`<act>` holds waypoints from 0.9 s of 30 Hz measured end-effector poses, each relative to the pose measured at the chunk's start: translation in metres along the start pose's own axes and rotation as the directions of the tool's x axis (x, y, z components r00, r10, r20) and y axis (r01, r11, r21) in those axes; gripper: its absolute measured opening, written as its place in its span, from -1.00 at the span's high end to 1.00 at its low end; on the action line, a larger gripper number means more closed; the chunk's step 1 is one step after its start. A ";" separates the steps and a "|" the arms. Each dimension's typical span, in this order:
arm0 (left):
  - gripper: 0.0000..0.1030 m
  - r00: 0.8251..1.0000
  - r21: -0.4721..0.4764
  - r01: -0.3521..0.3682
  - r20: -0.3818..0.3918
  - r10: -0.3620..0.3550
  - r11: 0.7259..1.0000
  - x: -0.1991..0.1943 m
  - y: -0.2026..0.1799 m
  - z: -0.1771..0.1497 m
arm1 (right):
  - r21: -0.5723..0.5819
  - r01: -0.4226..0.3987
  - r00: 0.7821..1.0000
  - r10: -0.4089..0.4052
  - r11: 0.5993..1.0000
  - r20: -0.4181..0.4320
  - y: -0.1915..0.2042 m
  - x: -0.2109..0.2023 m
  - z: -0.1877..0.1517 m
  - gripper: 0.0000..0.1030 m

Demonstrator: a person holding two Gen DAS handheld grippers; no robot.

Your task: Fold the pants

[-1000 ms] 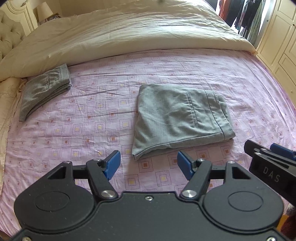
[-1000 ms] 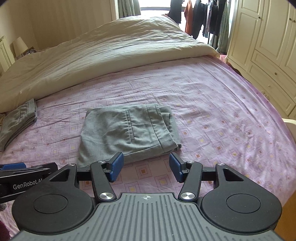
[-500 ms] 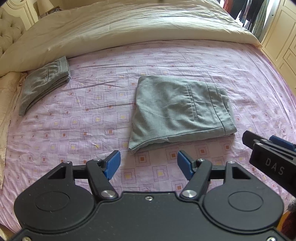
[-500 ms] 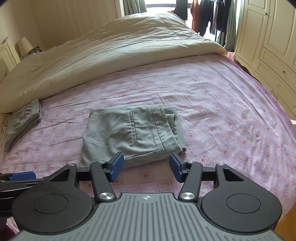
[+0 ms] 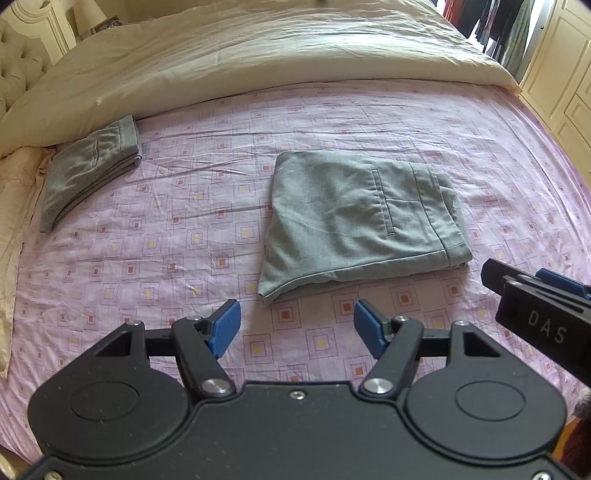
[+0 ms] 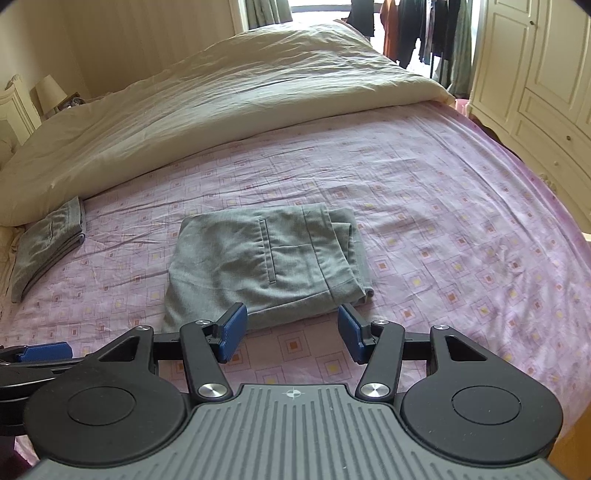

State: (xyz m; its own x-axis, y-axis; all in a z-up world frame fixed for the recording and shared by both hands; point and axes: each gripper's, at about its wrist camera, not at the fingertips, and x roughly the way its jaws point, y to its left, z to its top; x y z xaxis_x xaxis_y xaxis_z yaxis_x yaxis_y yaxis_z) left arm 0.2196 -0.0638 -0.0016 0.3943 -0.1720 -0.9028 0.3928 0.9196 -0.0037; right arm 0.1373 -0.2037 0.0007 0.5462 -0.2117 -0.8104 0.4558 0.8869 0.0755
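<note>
- My left tongs (image 5: 297, 330) are spread wide and grip nothing; they hang above the pink patterned sheet (image 5: 177, 243), just short of the near left corner of the grey pants (image 5: 354, 221).
- My right tongs (image 6: 290, 332) are likewise spread and empty, held just short of the near edge of the same pants (image 6: 266, 266); the left blue pad (image 6: 232, 332) overlaps that edge in my right view, but I cannot tell whether it touches the cloth.
- The pants lie folded into a compact rectangle in the middle of the bed, welt pocket facing up, waistband end toward my right, with the layers beneath peeking out a little at that end.
- In my left view the right tongs' black side (image 5: 539, 317) shows at the right edge, marked "DAS".
- A second pair of folded grey trousers (image 5: 88, 173) lies well apart, to the far left, close to the edge of the cream duvet (image 5: 258, 55).
- The duvet is heaped across the far half of the bed.
- A cream wardrobe (image 6: 535, 74) stands to the right of the bed, with clothes hanging (image 6: 424, 33) at the far end of the room.
- A lamp (image 6: 50, 92) sits at the far left.
</note>
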 end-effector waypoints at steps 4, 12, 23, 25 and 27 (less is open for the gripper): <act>-0.36 1.000 0.003 0.000 0.000 0.000 1.000 0.000 -0.001 0.000 | 0.003 -0.001 1.000 0.001 1.000 0.001 0.001 0.000 -0.001 -0.03; -0.36 1.000 0.009 0.002 -0.004 -0.002 1.000 0.000 -0.002 -0.001 | 0.013 0.000 1.000 0.000 1.000 0.000 0.002 0.001 -0.002 -0.03; -0.36 1.000 0.016 -0.002 -0.008 0.002 1.000 0.003 -0.003 -0.002 | 0.041 -0.003 1.000 0.004 0.999 -0.010 0.001 0.005 -0.003 -0.03; -0.36 1.000 0.019 -0.001 -0.011 0.001 1.000 0.004 -0.003 -0.002 | 0.044 -0.005 1.000 0.005 0.999 -0.012 0.001 0.006 -0.003 -0.03; -0.36 1.000 0.023 -0.002 -0.015 0.002 1.000 0.005 -0.004 -0.003 | 0.048 -0.006 1.000 0.007 0.999 -0.014 0.000 0.007 -0.002 -0.03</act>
State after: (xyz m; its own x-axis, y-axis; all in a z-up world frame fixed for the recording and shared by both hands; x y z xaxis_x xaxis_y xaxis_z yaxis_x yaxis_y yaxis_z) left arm 0.2178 -0.0675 -0.0077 0.3830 -0.1648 -0.9089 0.4112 0.9115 0.0080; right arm 0.1396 -0.2042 -0.0066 0.5394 -0.1996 -0.8181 0.4852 0.8677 0.1082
